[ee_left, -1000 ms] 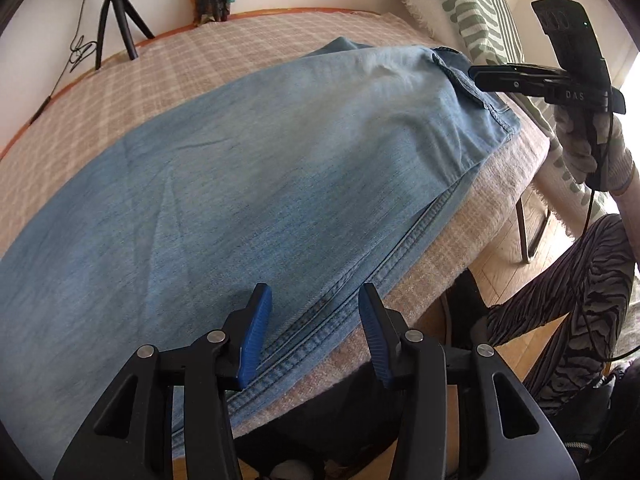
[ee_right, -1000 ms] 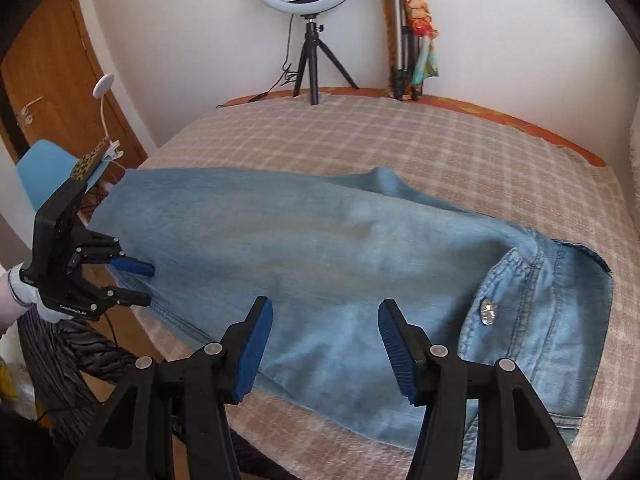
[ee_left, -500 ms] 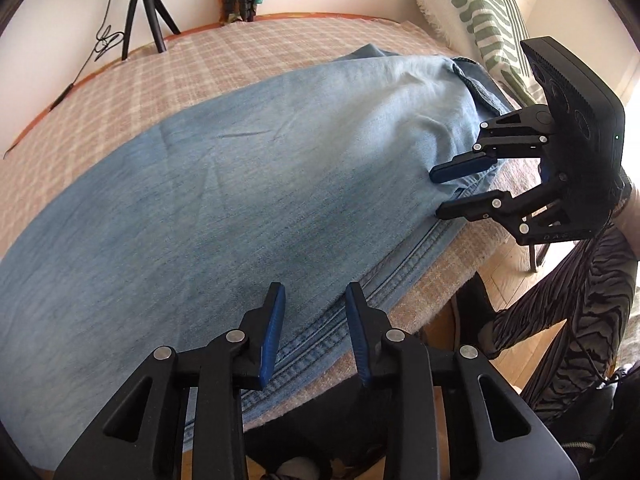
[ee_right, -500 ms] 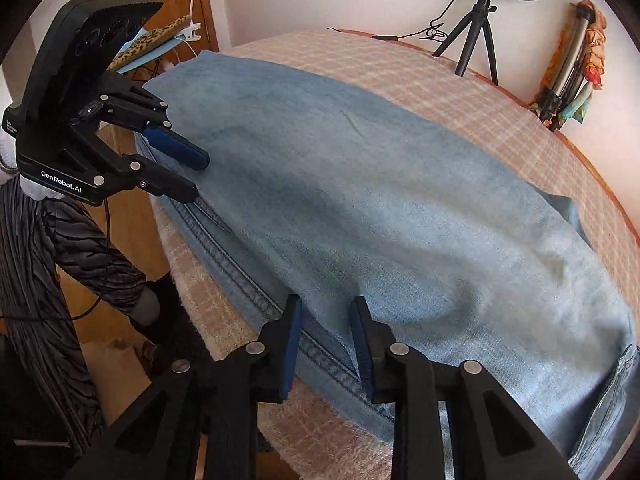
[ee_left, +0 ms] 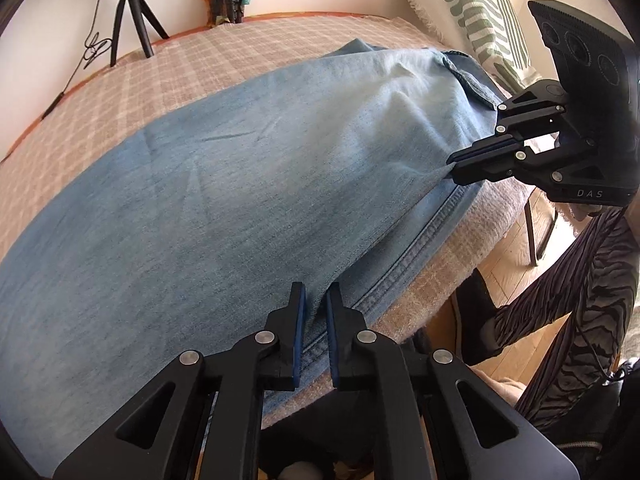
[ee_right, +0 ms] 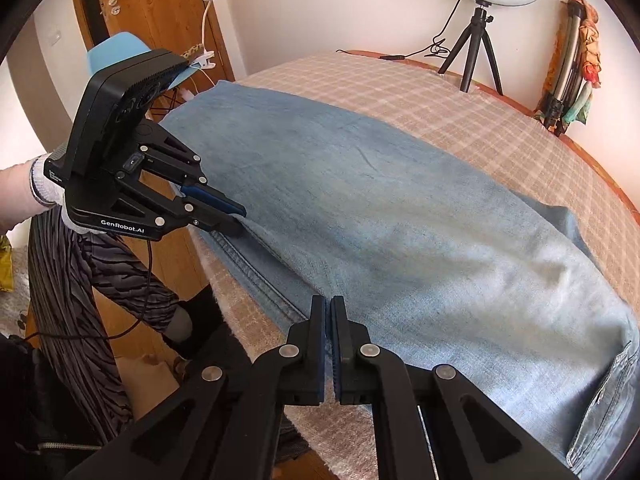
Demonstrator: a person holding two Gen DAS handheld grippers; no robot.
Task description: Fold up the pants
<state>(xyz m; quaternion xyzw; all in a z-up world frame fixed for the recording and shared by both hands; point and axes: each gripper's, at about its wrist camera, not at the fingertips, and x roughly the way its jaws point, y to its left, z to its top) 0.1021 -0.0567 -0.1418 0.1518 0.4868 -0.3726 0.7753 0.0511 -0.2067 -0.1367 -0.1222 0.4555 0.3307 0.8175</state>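
Observation:
Light blue denim pants (ee_left: 248, 184) lie folded lengthwise across a checked bed cover; they also show in the right wrist view (ee_right: 400, 220). My left gripper (ee_left: 316, 300) is shut on the near edge of the top layer, beside the side seam. It shows from the side in the right wrist view (ee_right: 236, 220). My right gripper (ee_right: 330, 312) is shut on the same near edge, further toward the waistband. It also shows in the left wrist view (ee_left: 456, 168), pinching the fabric. The waistband pocket (ee_right: 600, 400) lies at the right.
The checked bed cover (ee_left: 200, 64) extends to the wall. A ring-light tripod (ee_right: 476, 44) stands at the far edge. A striped cushion (ee_left: 472, 12) leans at the right. A blue chair (ee_right: 116, 50) and a wooden door (ee_right: 160, 8) are to the left. The person's legs (ee_left: 560, 292) stand by the near edge.
Both grippers moved in to the pants' near edge and closed on the top layer. A second ago both were open above the fabric.

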